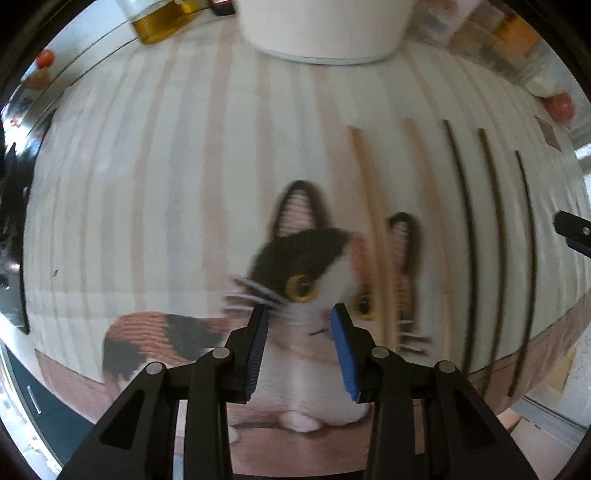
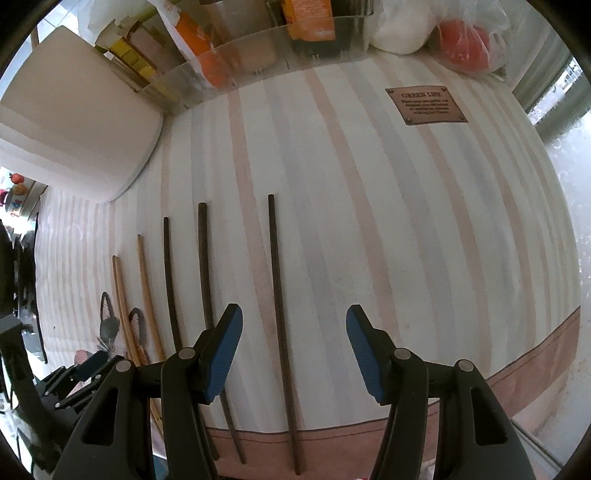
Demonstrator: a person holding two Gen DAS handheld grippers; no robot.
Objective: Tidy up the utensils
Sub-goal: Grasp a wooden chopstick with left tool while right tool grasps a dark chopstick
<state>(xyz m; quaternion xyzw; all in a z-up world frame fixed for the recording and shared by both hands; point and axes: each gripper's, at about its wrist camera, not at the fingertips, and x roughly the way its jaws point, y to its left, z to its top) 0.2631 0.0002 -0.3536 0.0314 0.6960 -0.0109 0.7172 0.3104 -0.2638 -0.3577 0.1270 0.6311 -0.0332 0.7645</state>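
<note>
below the left gripper (image 1: 300, 325) lies a striped placemat (image 1: 166, 166) printed with a calico cat (image 1: 314, 266), and the cat's face sits right between the blue pads (image 1: 343, 350). its jaws stand partly apart with nothing between them, only the print beneath. just to the right of this gripper a light wooden chopstick (image 1: 369, 206) runs lengthwise across the cat's ear, a second light chopstick (image 1: 428, 206) lies beside it, and further right come three dark chopsticks (image 1: 461, 206), all roughly parallel and apart from one another. ahead of the gripper, at the far edge of the mat, stands a white container (image 1: 325, 33), with a glass bottle of amber liquid (image 1: 162, 26) to its left. at the far right edge a tip of the other gripper shows.

under the right gripper (image 2: 294, 350) the same mat is bare between the pads, and the jaws are wide apart, holding nothing. one dark chopstick (image 2: 280, 314) lies just inside the left finger's line, touching neither pad as far as can be told. to the left lie two more dark sticks (image 2: 205, 266) and the light wooden ones (image 2: 146, 288), side by side. ahead sits a clear organiser tray (image 2: 258, 70) of packets, a white cutting board (image 2: 74, 122) to its left, a brown label (image 2: 424, 105) on the mat, and a bagged red item (image 2: 465, 40) far right.
</note>
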